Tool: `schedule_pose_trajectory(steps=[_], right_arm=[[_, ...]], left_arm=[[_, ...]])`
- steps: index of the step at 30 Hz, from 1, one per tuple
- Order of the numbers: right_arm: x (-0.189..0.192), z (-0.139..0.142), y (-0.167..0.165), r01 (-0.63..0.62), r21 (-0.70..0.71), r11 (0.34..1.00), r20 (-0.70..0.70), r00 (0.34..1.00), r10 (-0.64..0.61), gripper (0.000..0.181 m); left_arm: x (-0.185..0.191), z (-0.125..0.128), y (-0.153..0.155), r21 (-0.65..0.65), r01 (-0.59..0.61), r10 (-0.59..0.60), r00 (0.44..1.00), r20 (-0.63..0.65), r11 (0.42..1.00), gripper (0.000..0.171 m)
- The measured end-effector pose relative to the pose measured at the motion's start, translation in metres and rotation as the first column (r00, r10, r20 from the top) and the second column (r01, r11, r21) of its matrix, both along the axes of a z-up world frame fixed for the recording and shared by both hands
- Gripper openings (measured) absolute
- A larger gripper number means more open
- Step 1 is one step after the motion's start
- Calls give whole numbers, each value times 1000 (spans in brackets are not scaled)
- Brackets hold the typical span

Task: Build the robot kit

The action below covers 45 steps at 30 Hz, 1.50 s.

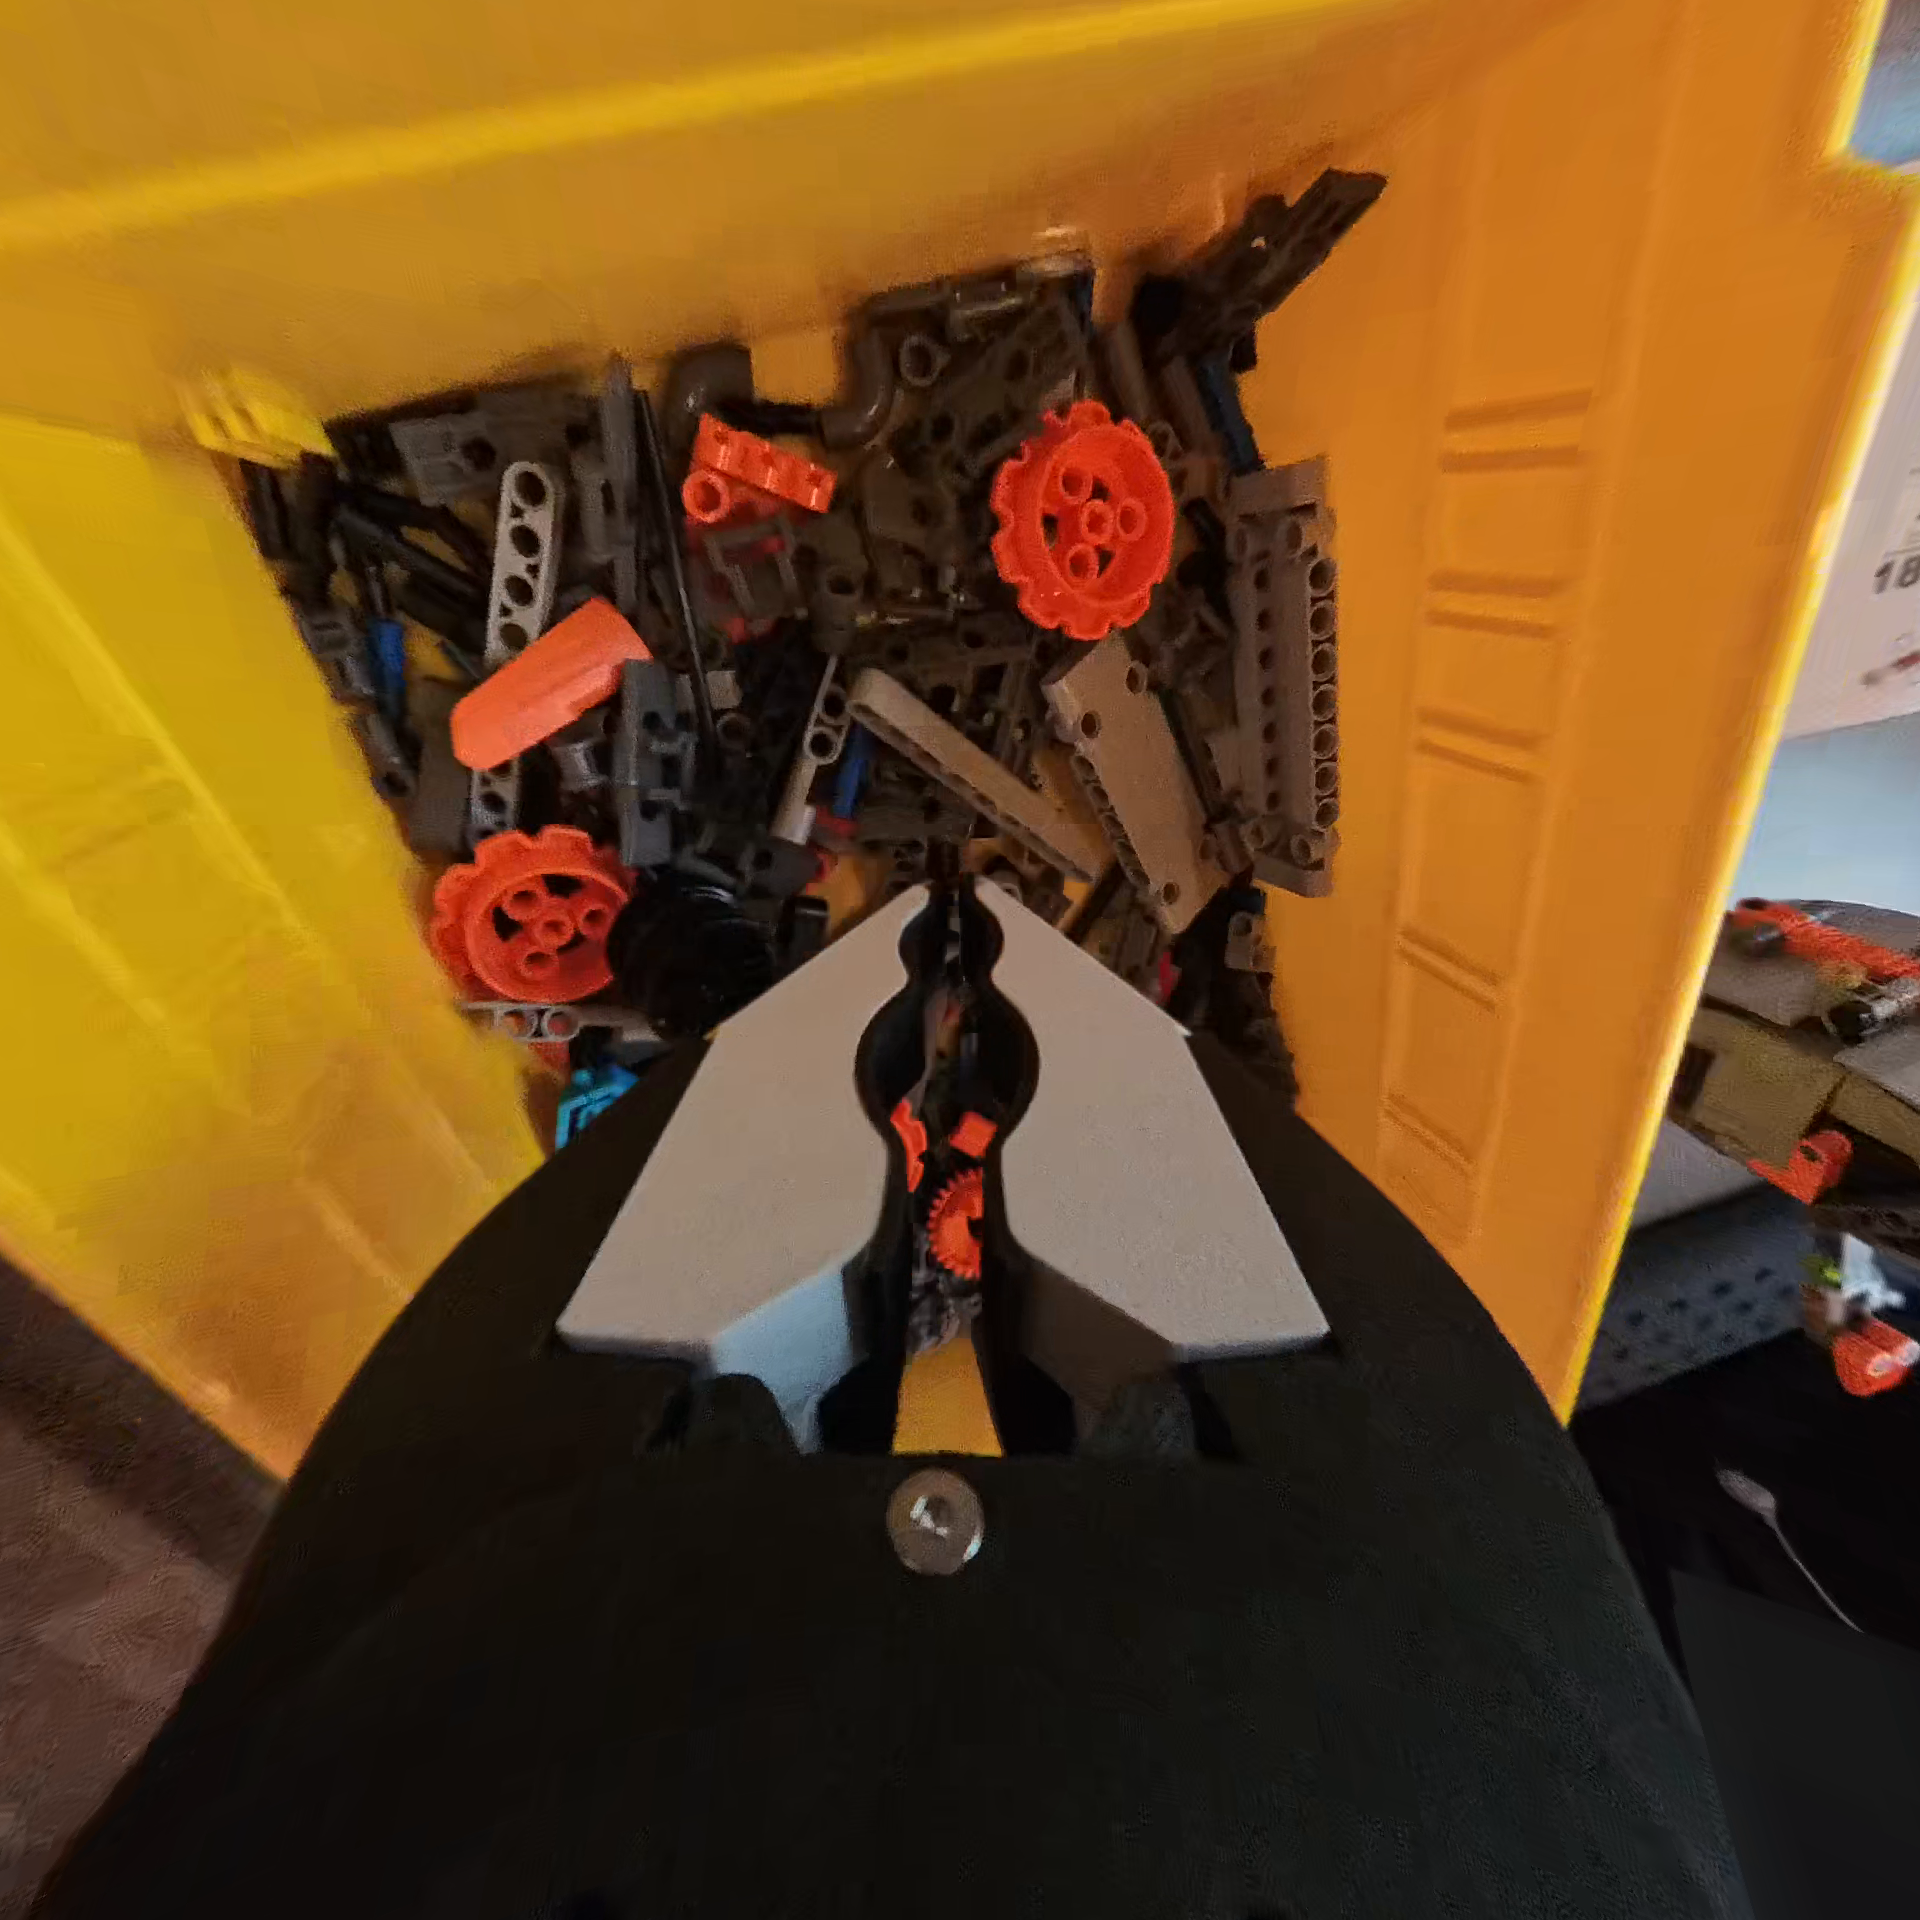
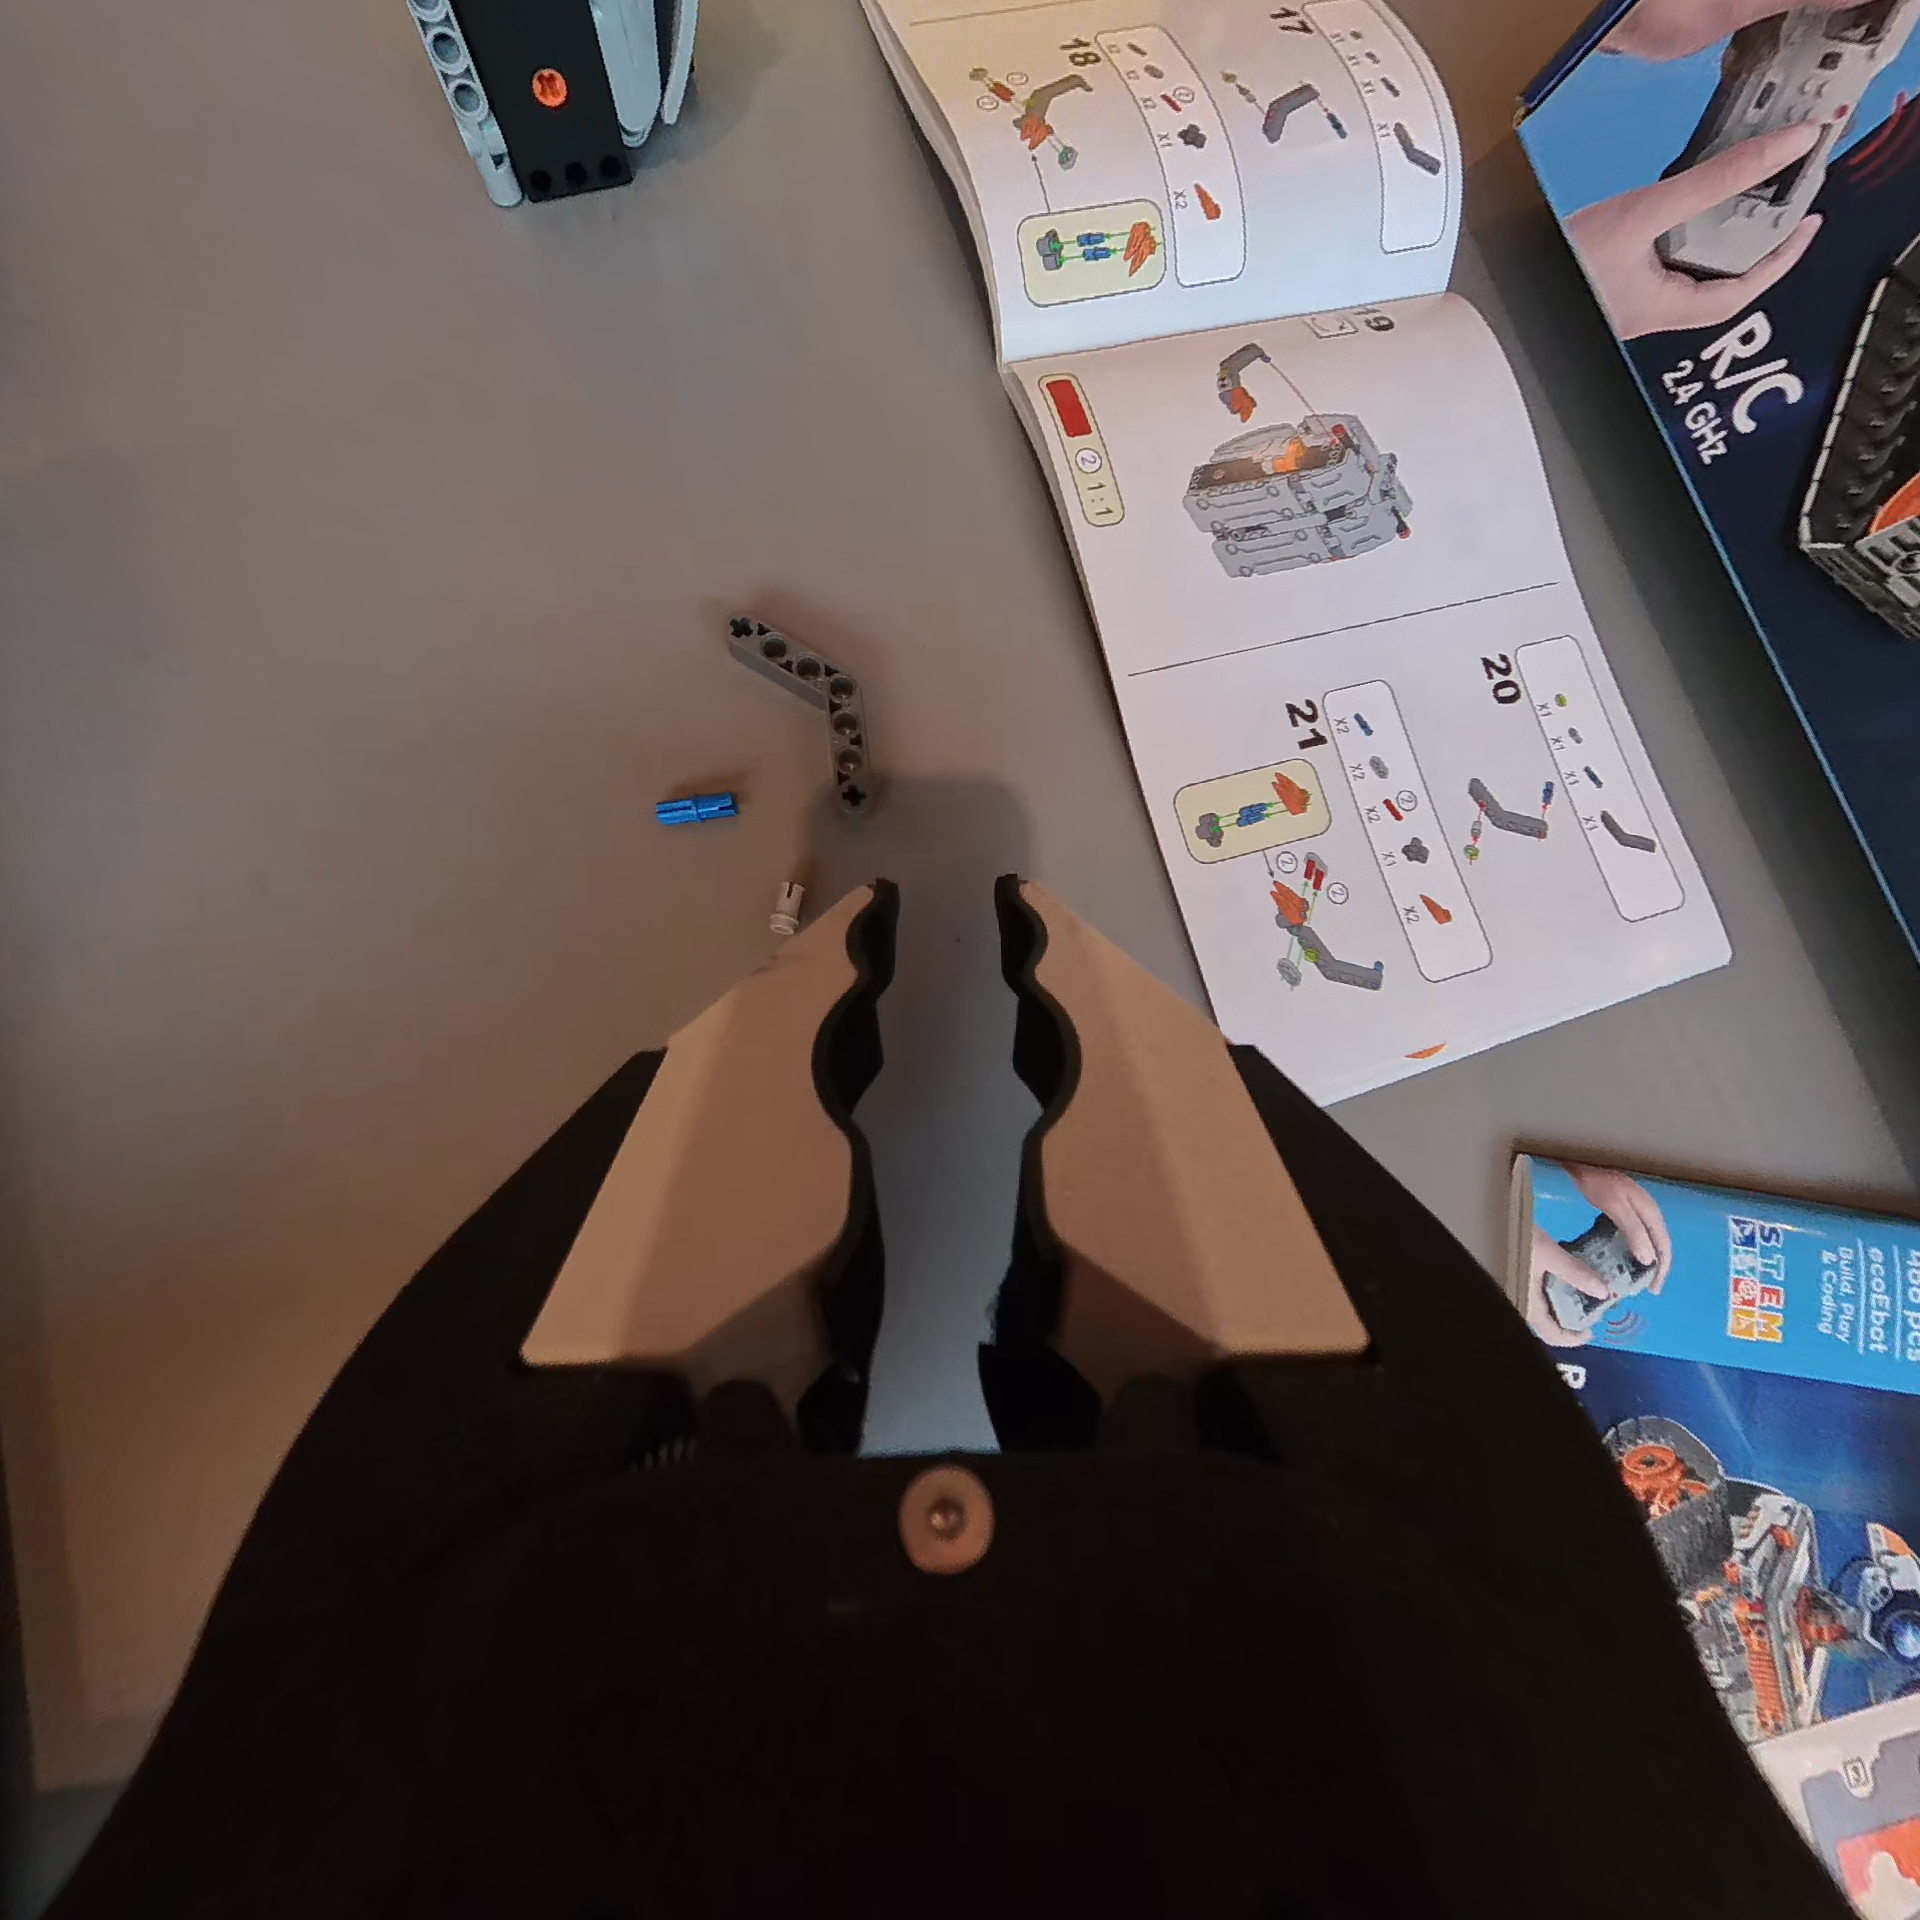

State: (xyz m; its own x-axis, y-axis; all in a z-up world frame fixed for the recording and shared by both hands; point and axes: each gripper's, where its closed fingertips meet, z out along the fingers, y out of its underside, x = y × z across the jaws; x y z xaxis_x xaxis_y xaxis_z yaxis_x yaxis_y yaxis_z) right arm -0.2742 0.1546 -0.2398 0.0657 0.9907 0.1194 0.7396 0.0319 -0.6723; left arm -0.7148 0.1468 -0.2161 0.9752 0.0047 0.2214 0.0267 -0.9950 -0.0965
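My left gripper [image 1: 951, 891] is inside a yellow bin [image 1: 1475, 623], its tips closed together just above a pile of grey, black and orange building parts [image 1: 935, 623]. A small dark stub shows at the tips; I cannot tell if it is pinched. Two orange toothed wheels [image 1: 1081, 517] [image 1: 530, 914] and an orange panel [image 1: 545, 681] lie in the pile. My right gripper [image 2: 943, 883] is open and empty over a grey table [image 2: 364, 520]. Just beyond it lie a bent grey beam [image 2: 821, 707], a blue pin [image 2: 696, 808] and a small white pin [image 2: 790, 906] beside the left fingertip.
An open instruction booklet [image 2: 1299, 520] lies right of the right gripper, with a blue box [image 2: 1766, 312] and a second box [image 2: 1745, 1455] farther right. A black and white block [image 2: 551, 94] stands at the back. A partly built model [image 1: 1808, 1039] sits outside the bin, to its right. The blue pin [image 2: 696, 808] is about 4 centimetres from my right fingertips and 45 centimetres from my left.
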Motion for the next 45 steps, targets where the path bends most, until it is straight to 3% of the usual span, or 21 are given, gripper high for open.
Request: schedule_pose_trajectory(steps=[3,5,11,18,20,21,23,25,27,29,35,39,45], right_arm=[[0,0,0,-1,4,1000,3,1000,1,20],[0,0,0,0,4,1000,3,1000,0,20],[1,1,1,5,5,1000,1,1000,-5,20],[0,1,0,3,3,1000,-2,1000,-3,20],[0,1,0,2,2,1000,-3,1000,-2,20],[0,1,0,2,1,1000,-3,1000,-2,20],[0,1,1,2,3,1000,-5,1000,-2,20],[0,2,0,1,2,1000,-6,1000,-1,20],[0,1,0,-1,3,1000,-5,1000,1,20],[0,2,0,-2,6,1000,-2,1000,2,20],[0,1,-2,-9,5,1000,6,1000,9,20],[0,0,-2,-9,5,1000,14,1000,9,20],[1,-1,-1,-5,0,1000,12,1000,5,20]], left_arm=[[-14,12,-10,14,-1,3,990,-141,1000,12],[-18,10,-20,-26,9,-14,983,-185,1000,30],[-27,-19,-51,-264,7,-73,967,-245,965,30],[-26,-23,-43,-291,95,-197,918,-345,952,29],[-14,-25,-31,-247,163,-241,913,-328,955,23],[1,-27,-24,-210,208,-261,927,-270,955,8],[19,-33,-11,-176,271,-305,929,-208,946,13],[17,-33,7,-116,284,-305,916,-260,952,6],[20,-26,18,-48,262,-266,933,-242,964,13],[19,-13,6,-45,212,-217,954,-206,976,23],[-27,7,-83,-235,-21,-50,955,-292,972,52],[-29,-8,-99,-344,-63,-21,972,-235,937,72],[-31,-32,-85,-455,-35,-114,948,-296,890,76]])
